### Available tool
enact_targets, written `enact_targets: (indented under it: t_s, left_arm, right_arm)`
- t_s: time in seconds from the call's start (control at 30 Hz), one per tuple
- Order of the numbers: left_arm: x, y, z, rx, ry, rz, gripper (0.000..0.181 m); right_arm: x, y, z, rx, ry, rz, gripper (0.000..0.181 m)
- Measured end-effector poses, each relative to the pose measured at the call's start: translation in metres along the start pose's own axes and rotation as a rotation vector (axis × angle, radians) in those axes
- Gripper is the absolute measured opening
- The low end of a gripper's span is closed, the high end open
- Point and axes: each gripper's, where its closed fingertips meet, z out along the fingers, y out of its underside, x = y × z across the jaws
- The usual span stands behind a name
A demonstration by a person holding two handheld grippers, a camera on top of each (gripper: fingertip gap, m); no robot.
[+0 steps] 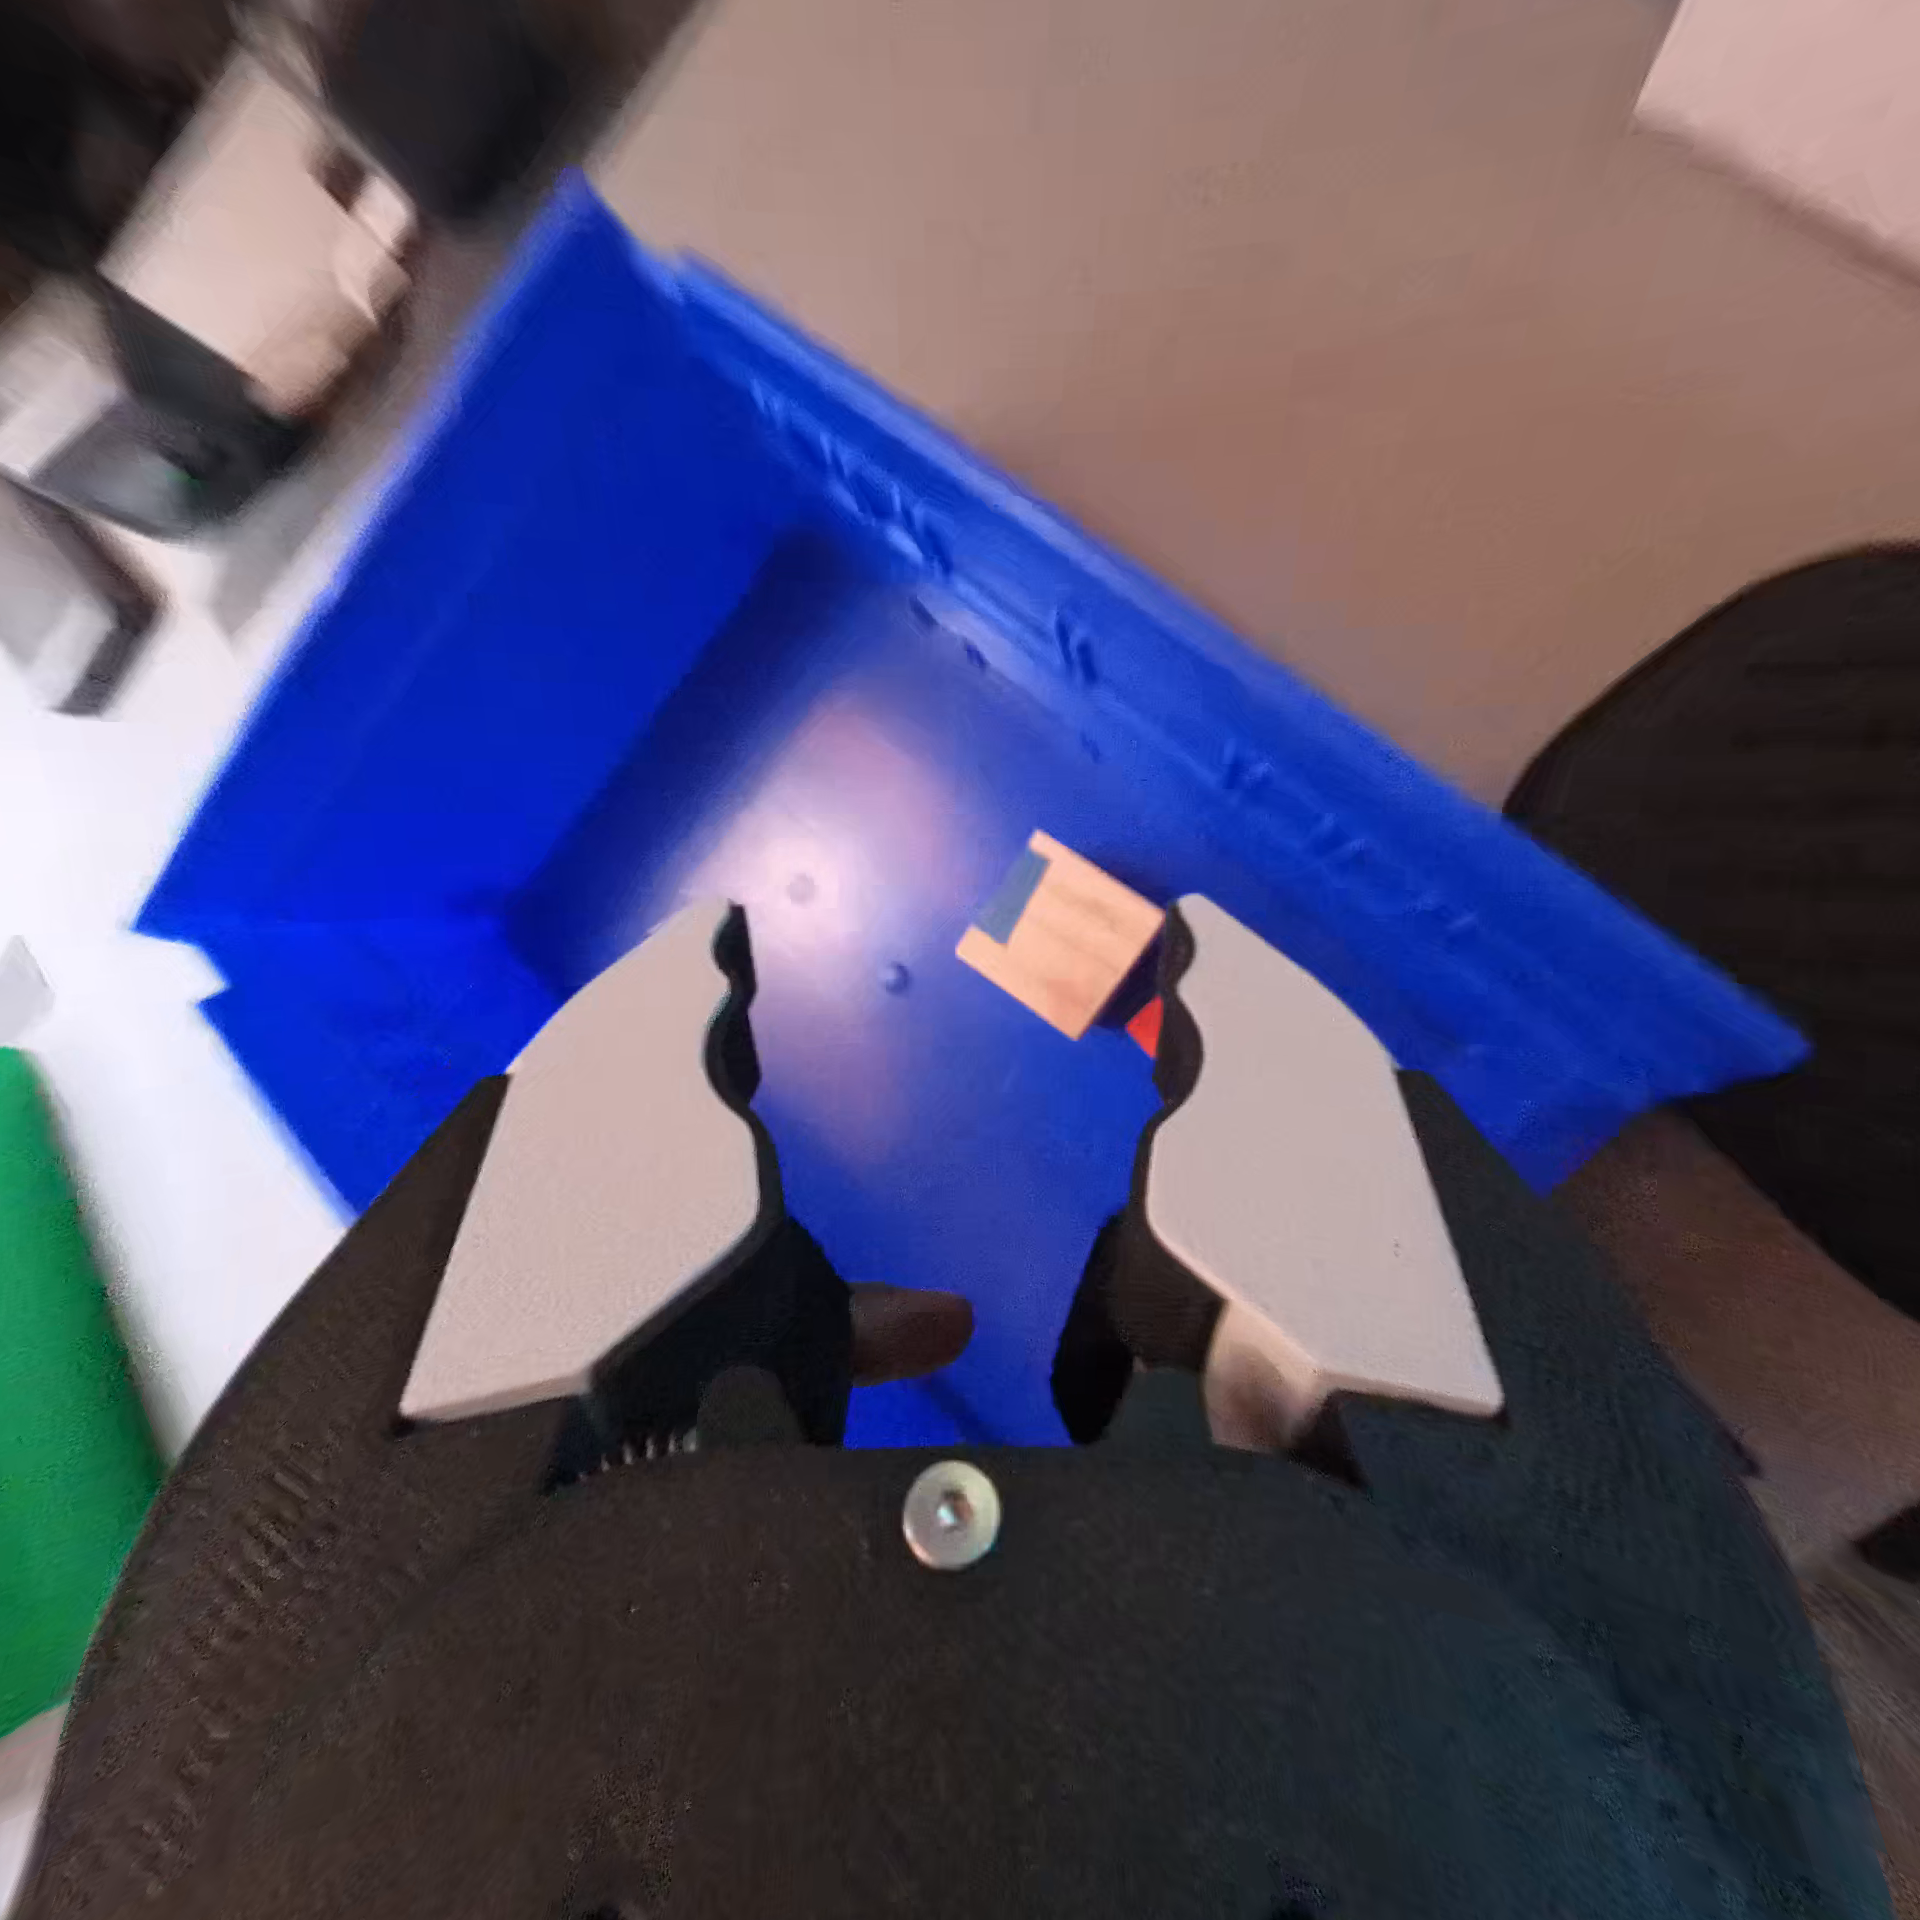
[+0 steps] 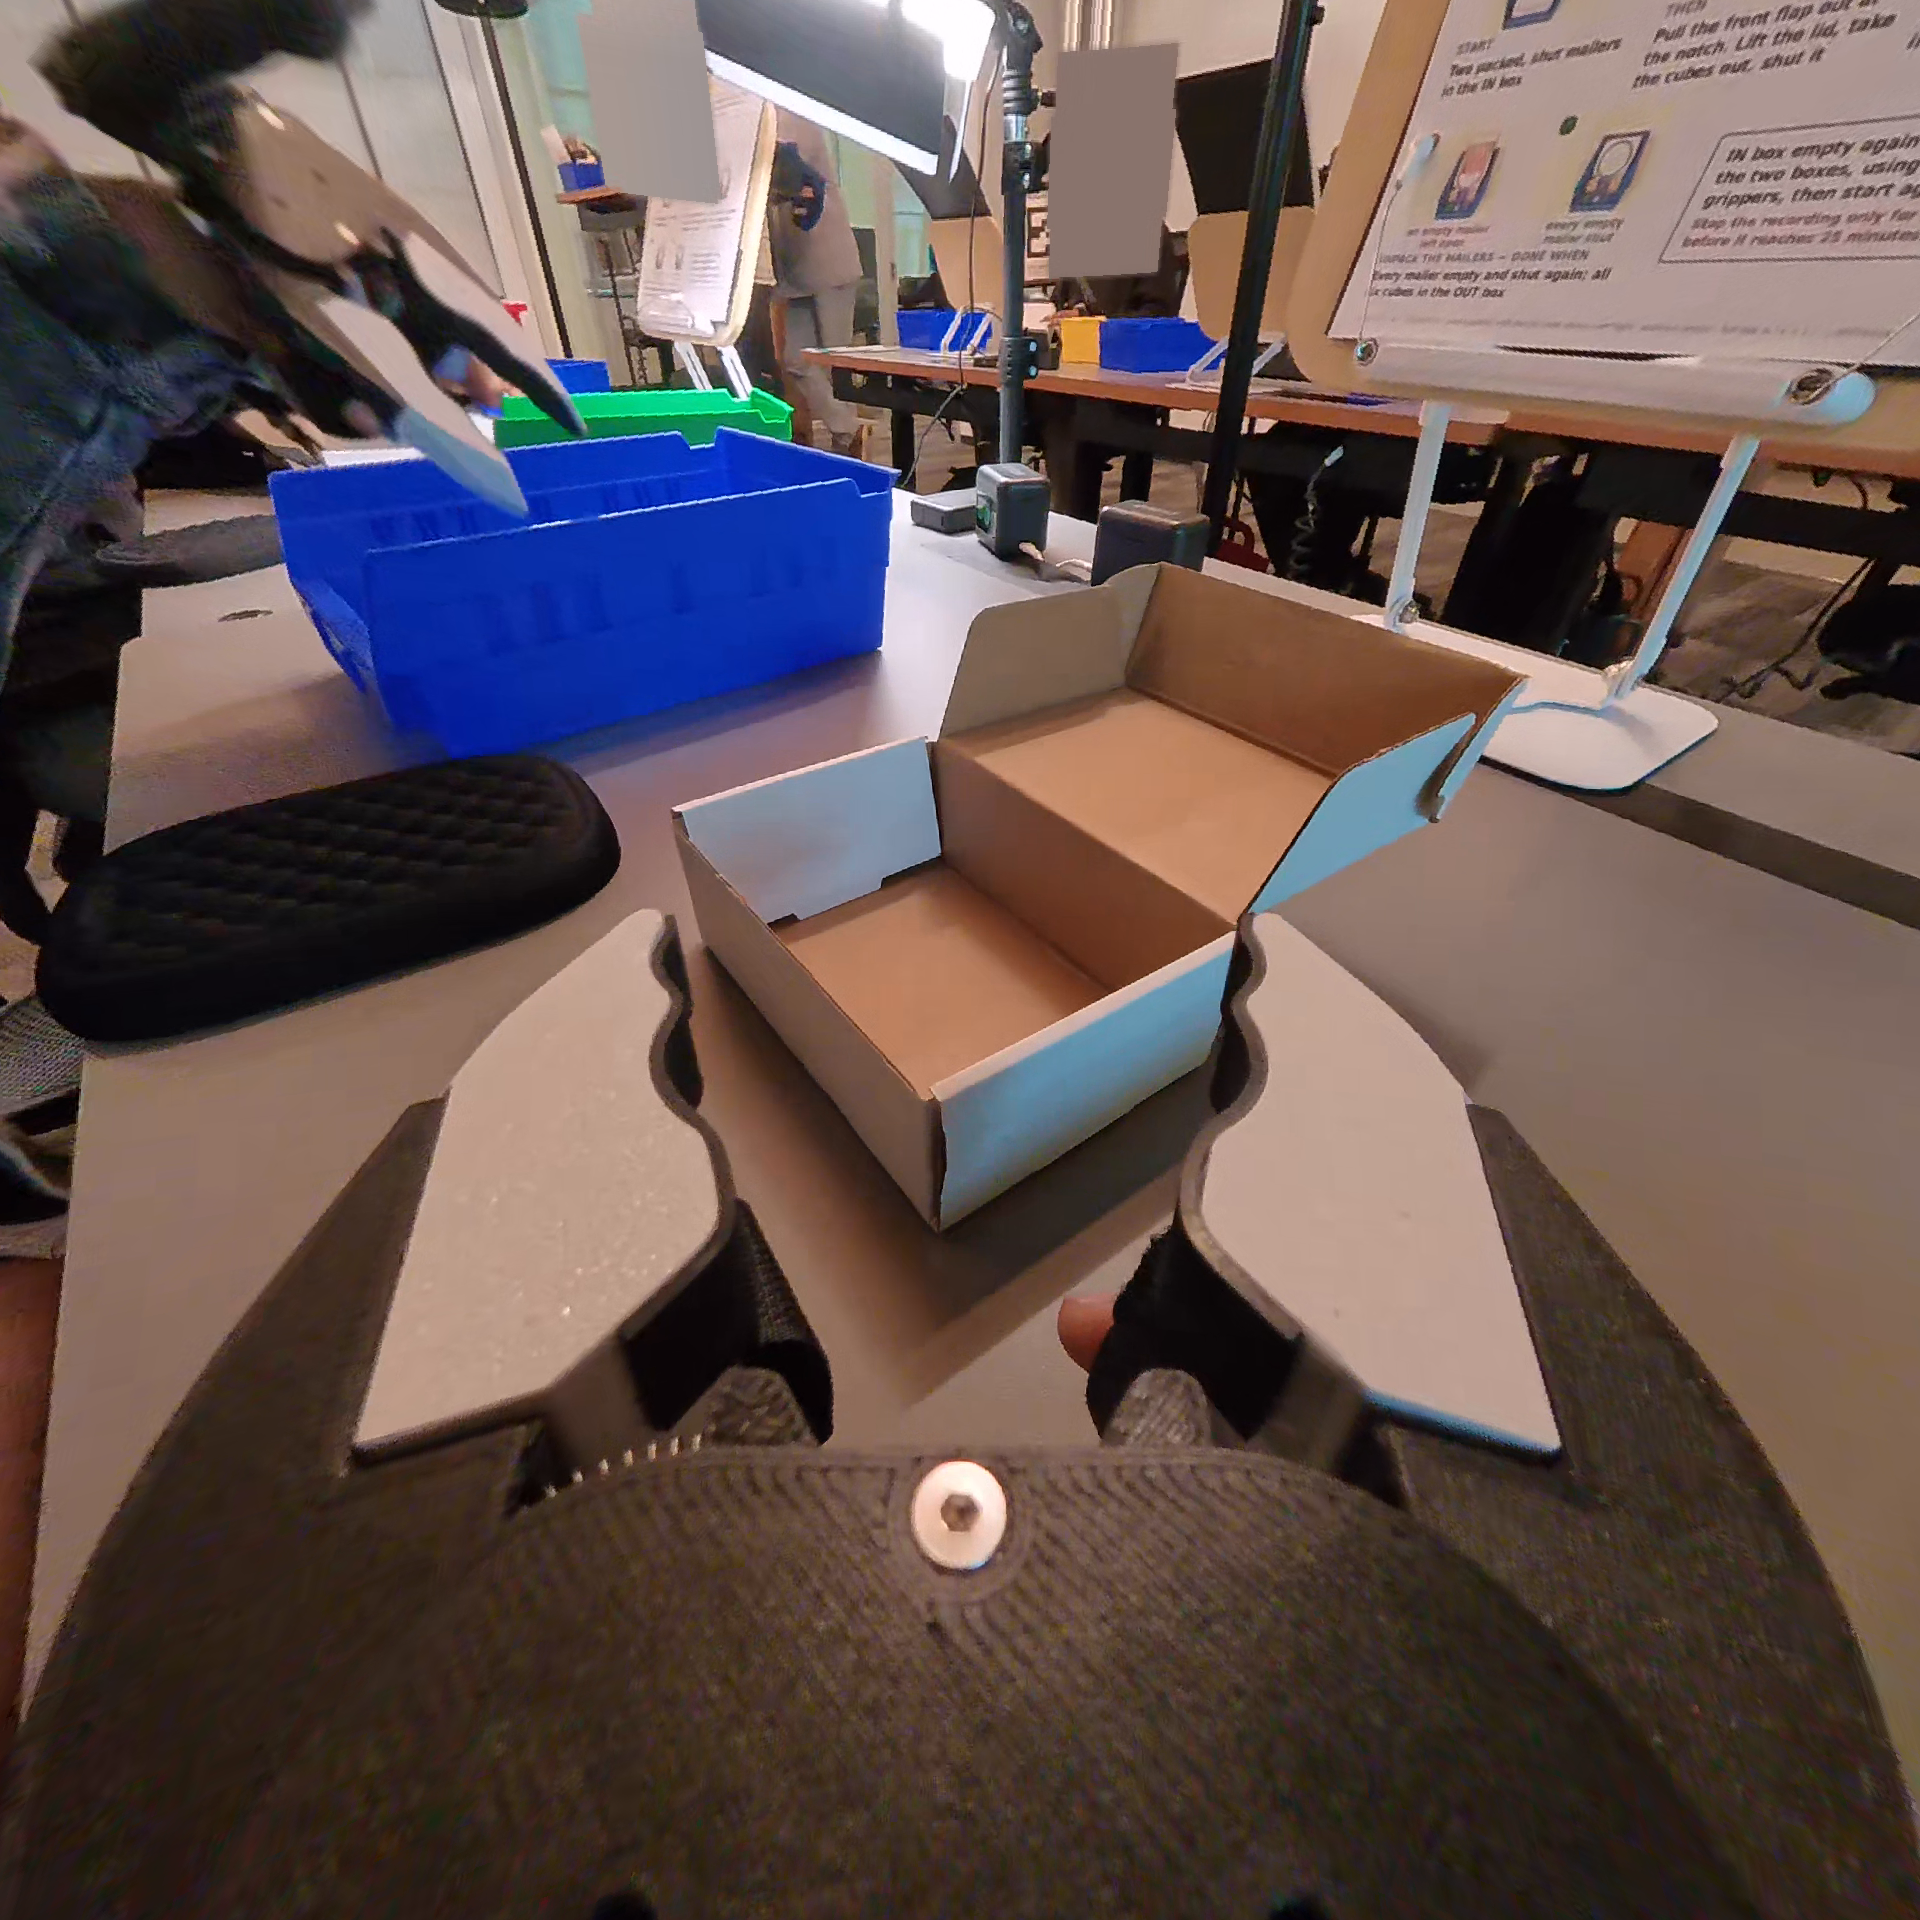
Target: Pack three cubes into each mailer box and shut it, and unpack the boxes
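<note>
Right gripper point(image 2: 956, 1023) spread, empty, before open mailer box point(image 2: 1049, 914) | left gripper point(image 1: 956, 987) spread above blue bin point(image 1: 499, 665) | one cube point(image 1: 1055, 935) inside.

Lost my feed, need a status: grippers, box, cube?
Left gripper open, over blue bin, wooden cube below. Right gripper open, empty, before open mailer box, nothing inside. Path clear.

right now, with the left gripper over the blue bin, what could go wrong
1. The cube lies close to the blue bin wall, beside one finger of the open left gripper; that finger may hit the wall or knock the cube aside.
2. The left view is blurred, which suggests fast motion, so aim may be off.
3. The open, empty mailer box sits unheld before the open right gripper; a dropped cube might shift it.
</note>
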Motion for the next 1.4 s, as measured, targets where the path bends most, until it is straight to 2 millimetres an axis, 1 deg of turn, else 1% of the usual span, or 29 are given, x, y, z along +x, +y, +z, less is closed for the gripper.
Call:
enact_targets:
  t_s: [0.03, 0.1, 0.17, 0.27, 0.4, 0.5, 0.6, 0.63, 0.7, 0.77, 0.83, 0.9, 0.97, 1.03, 1.1, 1.2, 1.23, 1.3, 1.33, 1.4]
  left_arm:
    - [0.002, 0.010, 0.010, -0.039, 0.073, -0.011, 0.077]
    - [0.010, 0.022, 0.024, -0.077, 0.181, 0.021, 0.077]
    - [0.012, 0.031, 0.032, -0.118, 0.204, 0.087, 0.077]
    - [0.014, 0.037, 0.042, -0.157, 0.248, 0.159, 0.077]
    - [0.020, 0.042, 0.057, -0.144, 0.334, 0.212, 0.077]
    - [0.025, 0.035, 0.061, -0.077, 0.385, 0.183, 0.067]
    - [0.031, 0.046, 0.064, -0.123, 0.432, 0.171, 0.050]
    - [0.031, 0.047, 0.065, -0.128, 0.439, 0.158, 0.050]
    - [0.027, 0.047, 0.066, -0.117, 0.407, 0.152, 0.049]
    - [0.011, 0.042, 0.066, -0.074, 0.295, 0.137, 0.049]
    - [-0.004, 0.027, 0.058, 0.024, 0.192, 0.071, 0.049]
    - [-0.016, 0.004, 0.042, 0.183, 0.102, -0.007, 0.049]
    - [-0.026, -0.021, 0.020, 0.362, 0.006, -0.075, 0.049]
    - [-0.026, -0.047, -0.007, 0.547, -0.041, -0.146, 0.049]
    - [-0.016, -0.075, -0.036, 0.751, -0.042, -0.219, 0.048]
    - [0.006, -0.110, -0.075, 1.051, -0.013, -0.299, 0.048]
    - [0.012, -0.117, -0.082, 1.122, -0.009, -0.328, 0.048]
    - [0.032, -0.132, -0.090, 1.227, 0.081, -0.387, 0.047]
    - [0.043, -0.139, -0.093, 1.277, 0.155, -0.439, 0.047]
    - [0.068, -0.154, -0.101, 1.373, 0.371, -0.554, 0.047]
  right_arm:
    - [0.000, 0.000, 0.000, 0.002, 0.002, 0.000, 0.098]
    - [0.001, 0.000, 0.000, 0.003, 0.005, 0.008, 0.097]
    - [0.003, -0.001, -0.001, 0.007, 0.006, 0.018, 0.097]
    - [0.002, -0.001, -0.001, 0.007, 0.001, 0.019, 0.097]
    - [0.000, 0.000, 0.000, 0.001, -0.001, 0.001, 0.096]
    - [0.000, 0.000, 0.000, 0.002, 0.000, 0.003, 0.096]
    - [0.001, 0.000, -0.001, 0.005, 0.000, 0.005, 0.095]
    - [0.001, 0.000, -0.001, 0.005, 0.001, 0.004, 0.095]
    - [0.001, 0.000, -0.001, 0.004, 0.001, 0.003, 0.095]
    - [0.001, 0.000, -0.001, 0.005, 0.002, 0.002, 0.095]
    - [0.000, -0.001, -0.001, 0.005, 0.001, 0.000, 0.095]
    - [0.000, 0.000, 0.000, 0.003, 0.000, -0.002, 0.094]
    - [-0.001, 0.000, 0.000, 0.002, -0.002, -0.006, 0.093]
    - [-0.002, 0.000, 0.000, 0.004, -0.007, -0.013, 0.092]
    - [-0.001, -0.001, 0.000, 0.008, -0.002, -0.023, 0.092]
    - [-0.003, -0.002, -0.001, 0.019, -0.005, -0.039, 0.093]
    - [-0.004, -0.003, -0.001, 0.022, -0.013, -0.049, 0.093]
    - [-0.008, -0.003, -0.001, 0.029, -0.027, -0.079, 0.093]
    - [-0.010, -0.004, -0.001, 0.032, -0.030, -0.100, 0.093]
    - [-0.015, -0.004, 0.000, 0.036, -0.043, -0.151, 0.095]
